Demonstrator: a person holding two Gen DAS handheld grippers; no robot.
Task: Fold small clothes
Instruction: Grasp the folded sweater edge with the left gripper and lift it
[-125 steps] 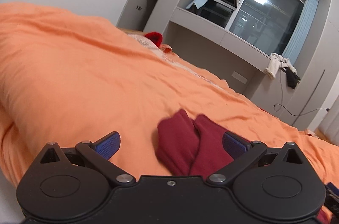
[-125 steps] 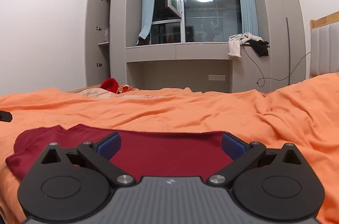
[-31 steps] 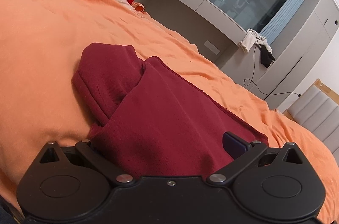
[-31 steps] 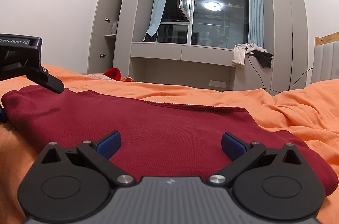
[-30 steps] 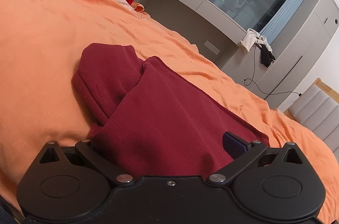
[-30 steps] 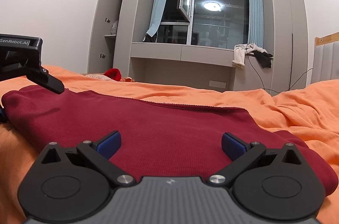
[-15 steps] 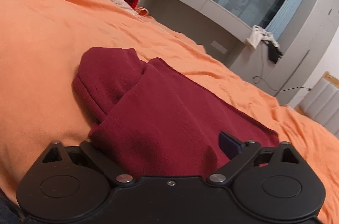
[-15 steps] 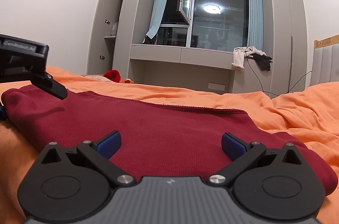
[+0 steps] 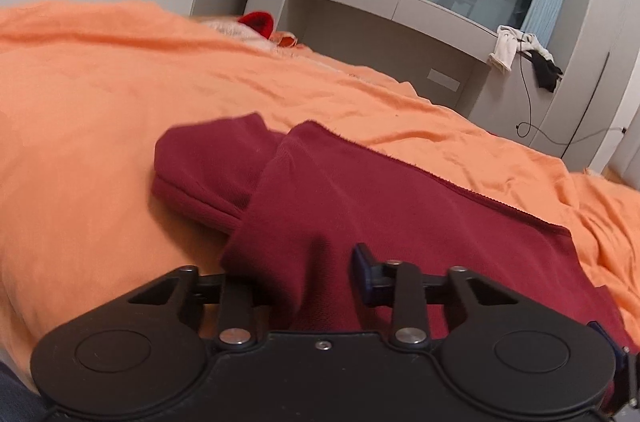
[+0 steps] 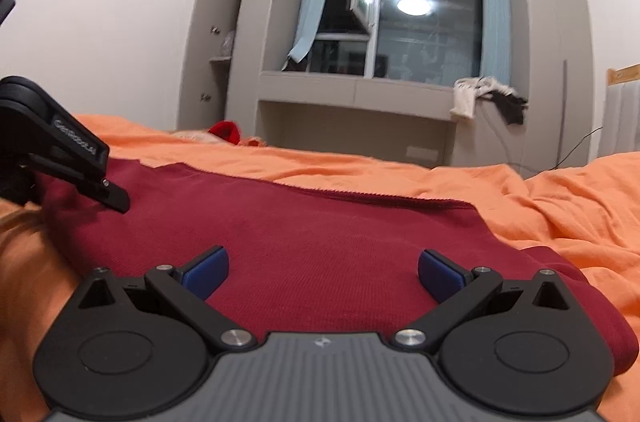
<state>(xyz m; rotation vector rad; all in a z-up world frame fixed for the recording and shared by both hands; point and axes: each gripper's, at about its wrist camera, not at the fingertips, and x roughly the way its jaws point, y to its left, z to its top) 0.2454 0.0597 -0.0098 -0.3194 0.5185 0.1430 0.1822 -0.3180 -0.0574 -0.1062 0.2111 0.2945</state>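
Left wrist view: left gripper just closed, pinching a bunched near corner of the dark red garment between its pads, probably to lift that end and carry it over for a fold. Right wrist view: right gripper spread wide over the same garment, pads apart and gripping nothing, likely waiting low above the cloth to hold or take the other end. Spread on the orange bedcover, long axis running side to side across both views, sleeve end bunched toward the left.
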